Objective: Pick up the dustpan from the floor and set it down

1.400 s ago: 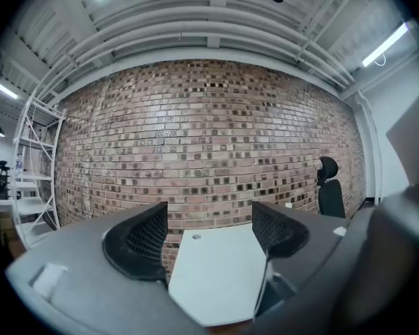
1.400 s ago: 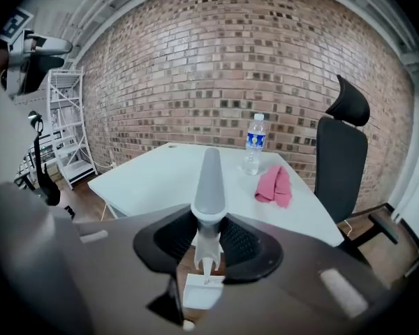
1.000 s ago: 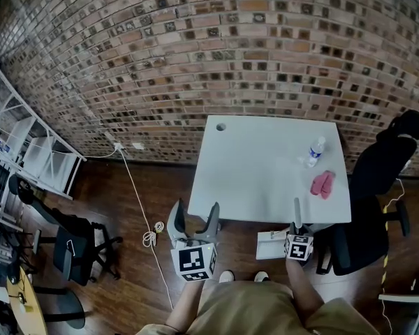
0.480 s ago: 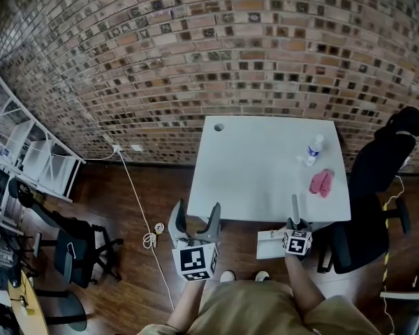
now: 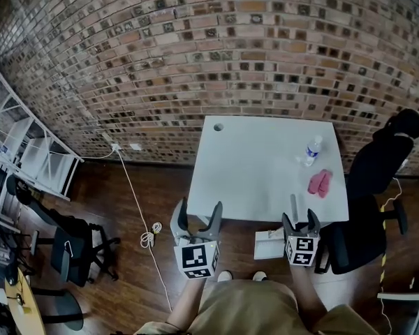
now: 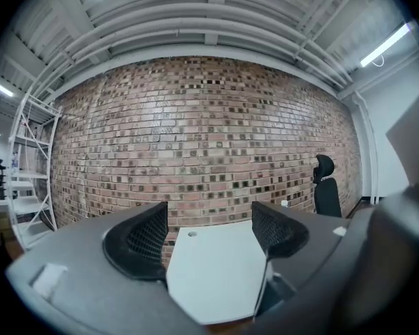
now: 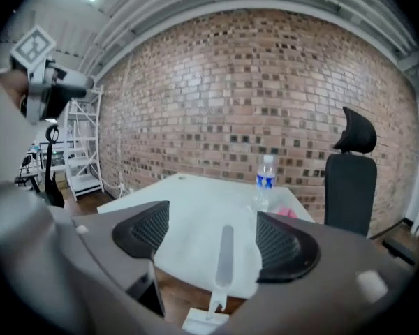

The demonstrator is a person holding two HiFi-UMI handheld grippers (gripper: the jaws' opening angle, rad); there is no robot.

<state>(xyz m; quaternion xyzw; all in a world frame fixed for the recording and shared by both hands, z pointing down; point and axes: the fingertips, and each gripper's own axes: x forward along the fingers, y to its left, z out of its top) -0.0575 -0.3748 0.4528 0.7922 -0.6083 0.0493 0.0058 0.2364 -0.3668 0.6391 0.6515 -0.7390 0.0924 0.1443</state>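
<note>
The dustpan [image 5: 269, 245] is a white pan with a grey upright handle [image 5: 294, 205]. It stands on the wooden floor at the front edge of the white table [image 5: 265, 166]. My right gripper [image 5: 299, 218] hovers just above and in front of it. Its jaws are opening, and the handle [image 7: 225, 255] rises between them without touching either pad. The pan [image 7: 204, 321] shows below the handle in the right gripper view. My left gripper [image 5: 199, 208] is held level at the table's near left corner, its jaws apart and empty [image 6: 209, 236].
On the table stand a water bottle [image 5: 314, 150] and a pink cloth [image 5: 321, 183]. A black office chair [image 5: 377, 187] is at the right. A white cable [image 5: 150, 236] trails over the floor at the left, near another chair [image 5: 70, 246] and white shelving [image 5: 28, 152].
My right gripper was shut around the dustpan handle. It has let go, spread its jaws and risen. The dustpan stays standing on the floor. The left gripper has not moved.
</note>
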